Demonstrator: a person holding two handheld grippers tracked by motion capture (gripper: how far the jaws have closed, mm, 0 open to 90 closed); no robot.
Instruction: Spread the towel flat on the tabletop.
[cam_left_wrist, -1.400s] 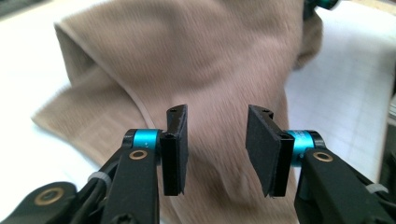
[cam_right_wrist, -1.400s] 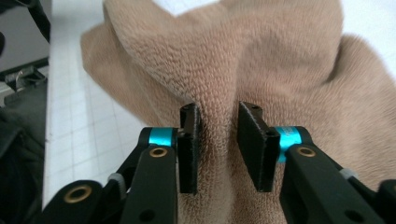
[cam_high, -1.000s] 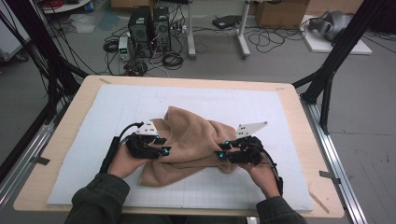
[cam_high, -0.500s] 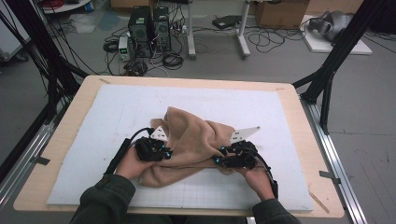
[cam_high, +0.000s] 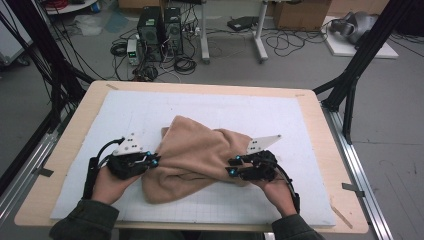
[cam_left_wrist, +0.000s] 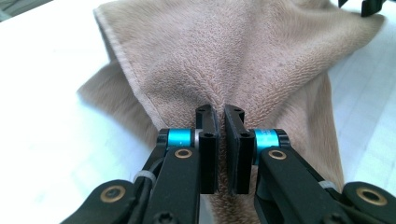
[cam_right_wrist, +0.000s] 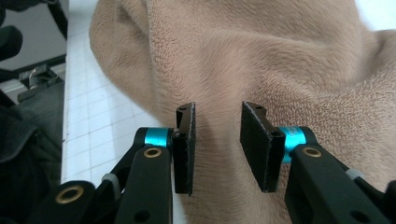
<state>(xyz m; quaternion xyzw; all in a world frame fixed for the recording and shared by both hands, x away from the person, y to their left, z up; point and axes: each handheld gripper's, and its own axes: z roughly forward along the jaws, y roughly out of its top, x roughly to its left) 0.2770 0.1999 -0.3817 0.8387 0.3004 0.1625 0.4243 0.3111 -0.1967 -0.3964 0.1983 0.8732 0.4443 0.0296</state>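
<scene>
towel (cam_high: 195, 155) lies crumpled on the white mat (cam_high: 300, 120), nothing else near. left gripper (cam_left_wrist: 221, 140) is clamped on a fold; right gripper (cam_right_wrist: 217, 144) stands apart over cloth. since before, the left hand (cam_high: 107, 182) moved outward.

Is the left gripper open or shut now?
Shut: the left gripper pinches a fold of the towel between nearly closed jaws.
</scene>
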